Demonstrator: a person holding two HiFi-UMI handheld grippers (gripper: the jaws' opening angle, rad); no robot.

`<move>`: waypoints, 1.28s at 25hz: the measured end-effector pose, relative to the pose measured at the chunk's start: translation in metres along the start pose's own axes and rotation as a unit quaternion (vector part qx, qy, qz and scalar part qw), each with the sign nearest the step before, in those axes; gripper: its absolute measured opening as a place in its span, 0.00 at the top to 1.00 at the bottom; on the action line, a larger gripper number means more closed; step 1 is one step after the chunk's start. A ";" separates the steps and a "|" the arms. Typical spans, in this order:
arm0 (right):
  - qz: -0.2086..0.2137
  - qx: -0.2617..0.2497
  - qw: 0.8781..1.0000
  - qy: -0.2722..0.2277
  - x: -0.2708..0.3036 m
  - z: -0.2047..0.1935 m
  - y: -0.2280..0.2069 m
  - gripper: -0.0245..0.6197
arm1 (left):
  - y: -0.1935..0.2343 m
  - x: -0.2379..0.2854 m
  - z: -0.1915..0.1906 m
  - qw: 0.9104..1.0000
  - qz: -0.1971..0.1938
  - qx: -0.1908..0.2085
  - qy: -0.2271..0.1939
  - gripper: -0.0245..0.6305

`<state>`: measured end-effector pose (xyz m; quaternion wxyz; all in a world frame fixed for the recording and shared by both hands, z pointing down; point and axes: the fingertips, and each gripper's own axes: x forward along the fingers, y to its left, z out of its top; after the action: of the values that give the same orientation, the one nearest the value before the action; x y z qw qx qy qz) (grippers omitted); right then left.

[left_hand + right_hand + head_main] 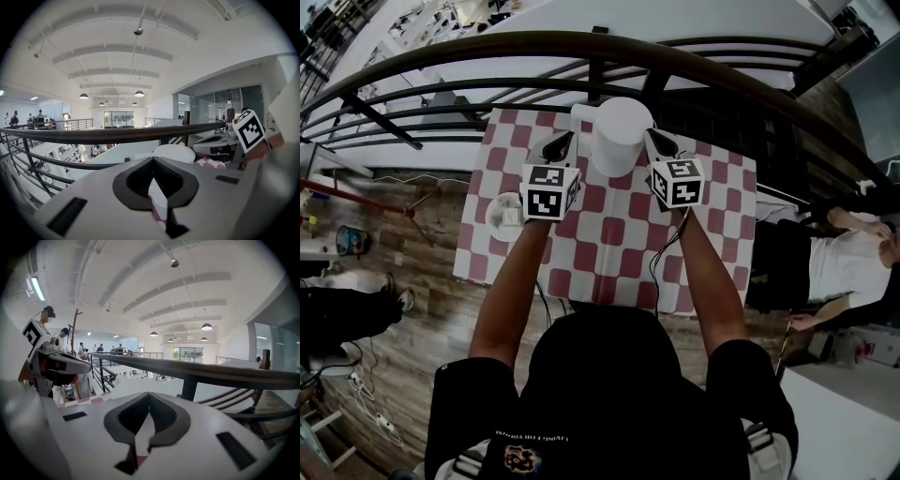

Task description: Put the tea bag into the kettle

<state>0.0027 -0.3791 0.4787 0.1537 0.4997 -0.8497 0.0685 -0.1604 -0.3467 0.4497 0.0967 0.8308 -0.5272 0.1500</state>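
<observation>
The left gripper [558, 147], jaws closed on nothing, sits just left of the tall white cylindrical kettle [620, 131]. The right gripper [662, 143], likewise closed and empty, sits just right of it. The small pale tea bag [513, 216] lies on a round white saucer [495, 223] at the left edge of the red-and-white checked tablecloth [609, 234].

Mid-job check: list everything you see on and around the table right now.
tablecloth: one, red-and-white checked, middle of view.
kettle: one, white, far centre of the tablecloth, between the grippers.
saucer: one, white, tablecloth's left edge.
tea bag: one, pale, on the saucer.
railing: one, dark, beyond the tablecloth.
bystander: one, white top, right of the tablecloth.
left gripper: one, black-tipped, shut, empty, left of kettle.
right gripper: one, black-tipped, shut, empty, right of kettle.
</observation>
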 end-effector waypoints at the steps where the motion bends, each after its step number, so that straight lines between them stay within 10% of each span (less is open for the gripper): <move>1: 0.002 0.000 1.000 -0.002 -0.003 0.000 0.003 0.94 | -0.001 -0.003 0.000 1.000 0.000 0.000 -0.002 0.96; 32: 0.072 -0.008 0.996 -0.043 -0.104 0.021 0.138 0.94 | -0.032 -0.148 -0.016 0.999 0.001 -0.010 -0.041 0.96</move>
<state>-0.0744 -0.2314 0.4297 0.1156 0.4389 -0.8896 0.0507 -0.1931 -0.2030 0.4129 0.0829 0.8347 -0.5330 0.1110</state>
